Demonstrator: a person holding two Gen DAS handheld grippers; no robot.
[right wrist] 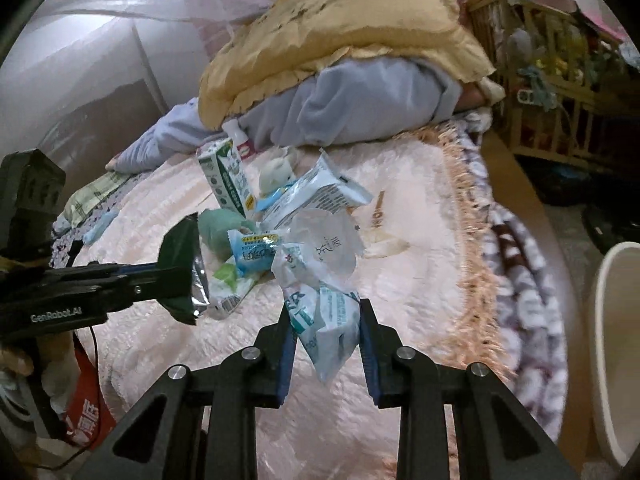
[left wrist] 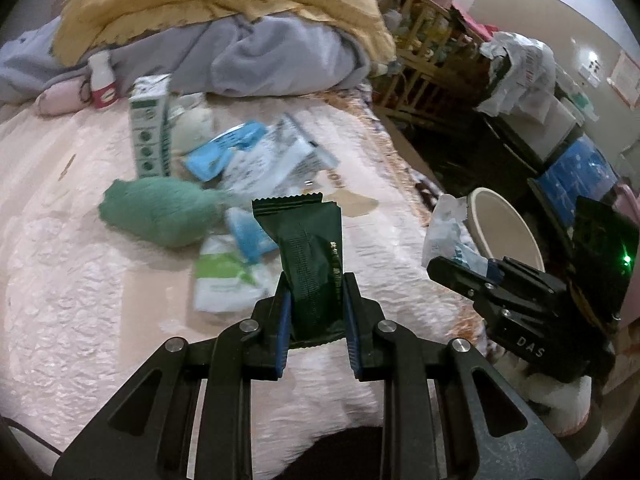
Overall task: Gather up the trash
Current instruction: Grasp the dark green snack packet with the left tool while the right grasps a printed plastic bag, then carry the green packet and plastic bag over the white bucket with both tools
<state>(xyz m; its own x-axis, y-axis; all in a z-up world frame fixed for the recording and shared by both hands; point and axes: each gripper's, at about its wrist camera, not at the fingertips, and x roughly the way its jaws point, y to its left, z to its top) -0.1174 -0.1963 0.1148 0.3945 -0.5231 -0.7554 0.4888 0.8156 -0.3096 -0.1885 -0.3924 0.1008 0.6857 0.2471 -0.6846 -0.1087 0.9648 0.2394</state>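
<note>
My left gripper is shut on a dark green snack wrapper, held upright above the pink bedspread; the same wrapper shows silver lining in the right wrist view. My right gripper is shut on a crumpled white and teal plastic wrapper, lifted off the bed. In the left wrist view that right gripper hangs by the bed's right edge with its wrapper. More trash lies on the bed: a green and white carton, blue wrappers, a white and green packet.
A green knitted item and a small white bottle rest on the bed. A yellow quilt over a blue blanket is piled at the back. A white bin stands on the floor at right, beside a wooden crib.
</note>
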